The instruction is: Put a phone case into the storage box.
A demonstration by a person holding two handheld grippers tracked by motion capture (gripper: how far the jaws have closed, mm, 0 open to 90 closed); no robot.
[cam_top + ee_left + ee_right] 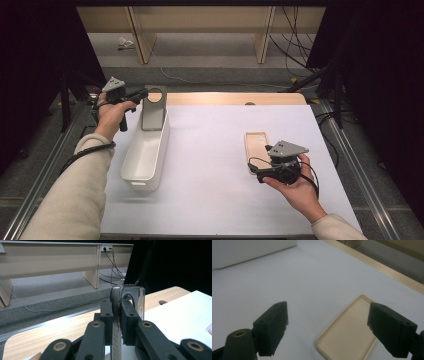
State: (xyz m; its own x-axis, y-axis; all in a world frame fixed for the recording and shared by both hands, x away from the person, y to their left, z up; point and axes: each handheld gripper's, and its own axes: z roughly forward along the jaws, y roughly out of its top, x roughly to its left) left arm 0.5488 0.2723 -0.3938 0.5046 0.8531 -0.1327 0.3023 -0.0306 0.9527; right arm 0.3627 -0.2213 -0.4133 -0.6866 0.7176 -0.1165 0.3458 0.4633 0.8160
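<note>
My left gripper (pixel 141 94) (pixel 116 312) is shut on the edge of a grey see-through phone case (pixel 152 112) (pixel 141 302). The case stands upright, its camera cutout on top, at the far end of a long white bin (pixel 145 160). A beige phone case (pixel 256 145) (pixel 349 332) lies flat, hollow side up, on the white table top right of centre. Just over its near end my right gripper (pixel 262 167) (pixel 329 322) is open, pointing left and down, with nothing between its fingers.
The white table top (pixel 215 150) has a wooden strip (pixel 225 98) along its far edge and metal rails at both sides. The bin's wall (pixel 249 250) lies left of the right gripper. Wooden benches and loose cables (pixel 112 262) are on the floor beyond.
</note>
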